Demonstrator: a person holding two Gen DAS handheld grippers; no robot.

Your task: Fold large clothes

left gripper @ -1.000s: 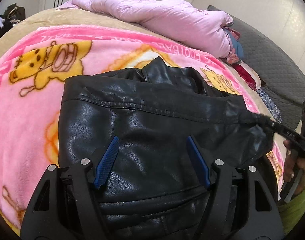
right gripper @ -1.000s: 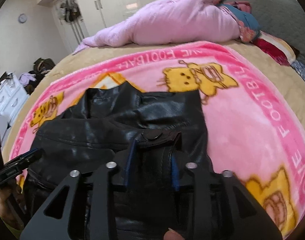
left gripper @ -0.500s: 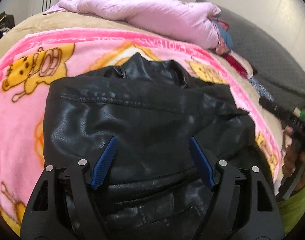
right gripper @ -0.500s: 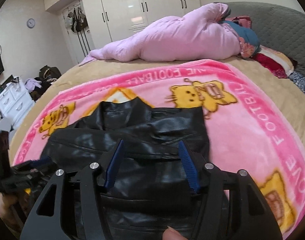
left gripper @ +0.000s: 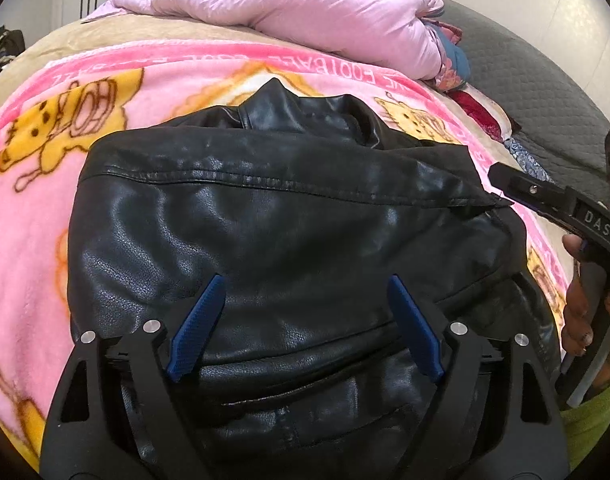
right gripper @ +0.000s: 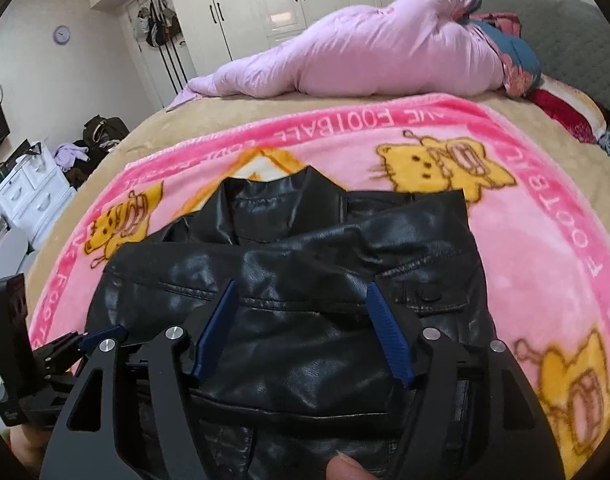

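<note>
A black leather jacket (left gripper: 289,232) lies folded on a pink cartoon blanket (left gripper: 37,216), collar pointing away from me. It also shows in the right wrist view (right gripper: 305,276). My left gripper (left gripper: 305,292) is open and empty, hovering over the jacket's near half. My right gripper (right gripper: 303,298) is open and empty above the folded edge. The right gripper also shows at the right edge of the left wrist view (left gripper: 545,196), just off the jacket's right corner. The left gripper shows at the lower left of the right wrist view (right gripper: 85,338).
A rolled lilac duvet (right gripper: 365,56) and stacked pillows (right gripper: 561,108) lie at the far side of the bed. A grey quilted headboard (left gripper: 537,92) stands on the right. White wardrobes (right gripper: 297,0) and a white dresser (right gripper: 29,192) stand beyond the bed.
My right gripper let go of the jacket's right corner, opened and drew back. The folded layer now lies flat. My left gripper stayed open over the jacket.
</note>
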